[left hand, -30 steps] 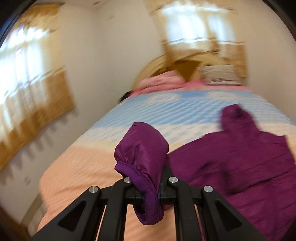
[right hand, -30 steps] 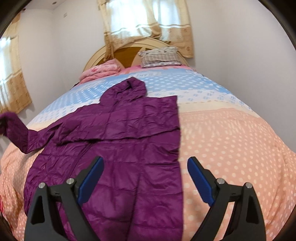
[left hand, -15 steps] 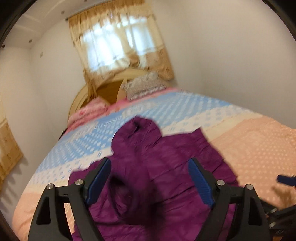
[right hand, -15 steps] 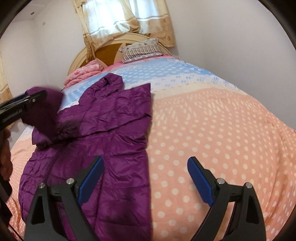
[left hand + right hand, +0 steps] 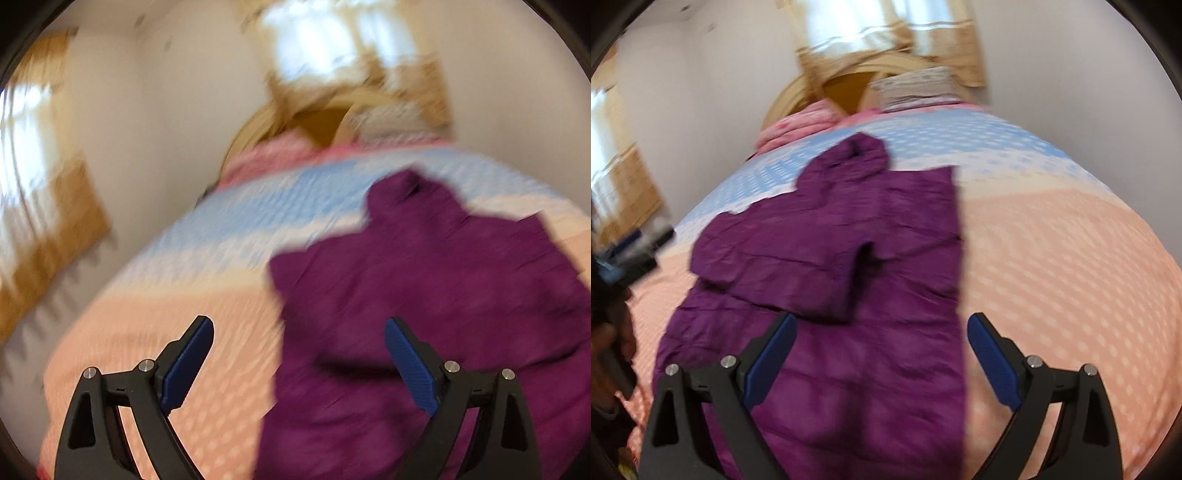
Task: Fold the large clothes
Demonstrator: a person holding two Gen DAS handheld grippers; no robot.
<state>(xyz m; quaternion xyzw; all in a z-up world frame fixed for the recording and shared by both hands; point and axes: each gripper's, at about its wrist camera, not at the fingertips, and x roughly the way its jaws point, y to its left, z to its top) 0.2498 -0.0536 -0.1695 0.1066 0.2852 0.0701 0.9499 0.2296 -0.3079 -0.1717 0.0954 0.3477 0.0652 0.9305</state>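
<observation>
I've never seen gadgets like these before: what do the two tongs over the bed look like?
Both look alike. The left tongs and right tongs have black, angular frames with triangular cut-outs and round silver bolts. Each finger ends in a flat, ribbed blue pad. No cables or markings show.

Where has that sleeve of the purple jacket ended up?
In the right wrist view the sleeve lies folded across the chest of the purple jacket, its cuff near the middle, below the hood.
</observation>
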